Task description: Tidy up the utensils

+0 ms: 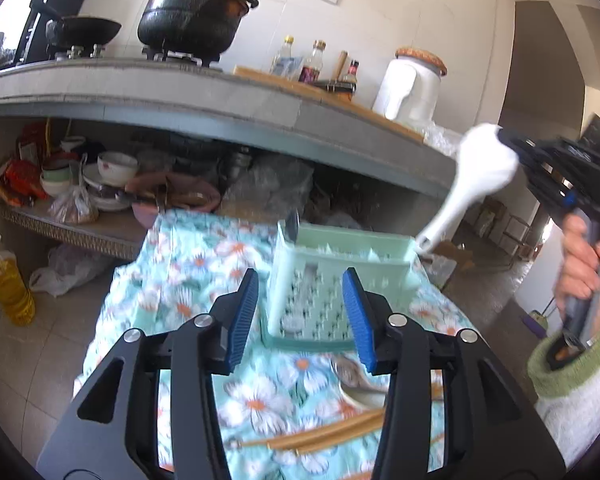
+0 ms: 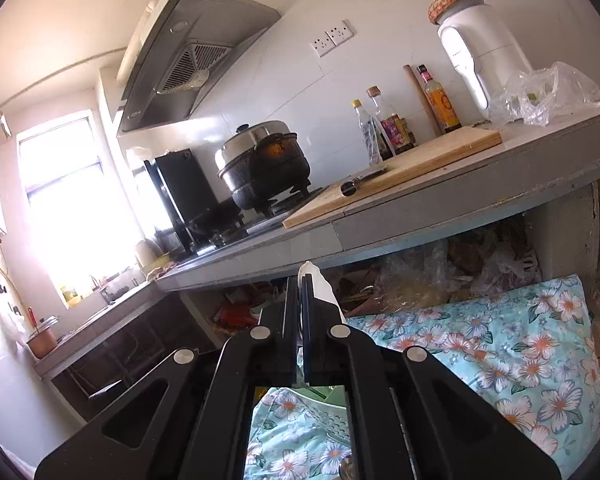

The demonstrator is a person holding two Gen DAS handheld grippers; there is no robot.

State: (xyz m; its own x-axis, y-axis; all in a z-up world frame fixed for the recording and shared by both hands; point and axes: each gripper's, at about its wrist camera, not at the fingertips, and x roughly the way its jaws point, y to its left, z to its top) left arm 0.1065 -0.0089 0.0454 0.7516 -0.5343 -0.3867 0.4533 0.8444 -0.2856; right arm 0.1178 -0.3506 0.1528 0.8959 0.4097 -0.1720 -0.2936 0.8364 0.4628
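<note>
A pale green perforated basket (image 1: 332, 280) stands on the floral cloth (image 1: 204, 264), with a dark utensil (image 1: 292, 224) upright inside at its far left. My left gripper (image 1: 300, 312) is open and empty, hovering just before the basket. My right gripper (image 1: 512, 148) is shut on the bowl end of a white ceramic spoon (image 1: 472, 188), held tilted above the basket's right rim with the handle tip near the rim. In the right wrist view the jaws (image 2: 302, 296) are shut on the spoon (image 2: 322, 286). A metal spoon (image 1: 352, 376) and wooden chopsticks (image 1: 324, 436) lie on the cloth near me.
The concrete counter (image 1: 220, 100) behind holds a black pot (image 1: 192, 16), wok, bottles, a cutting board (image 2: 400, 172) and a white jar (image 1: 412, 88). A shelf below is full of bowls (image 1: 112, 168) and bags. An oil bottle (image 1: 8, 280) stands on the floor at left.
</note>
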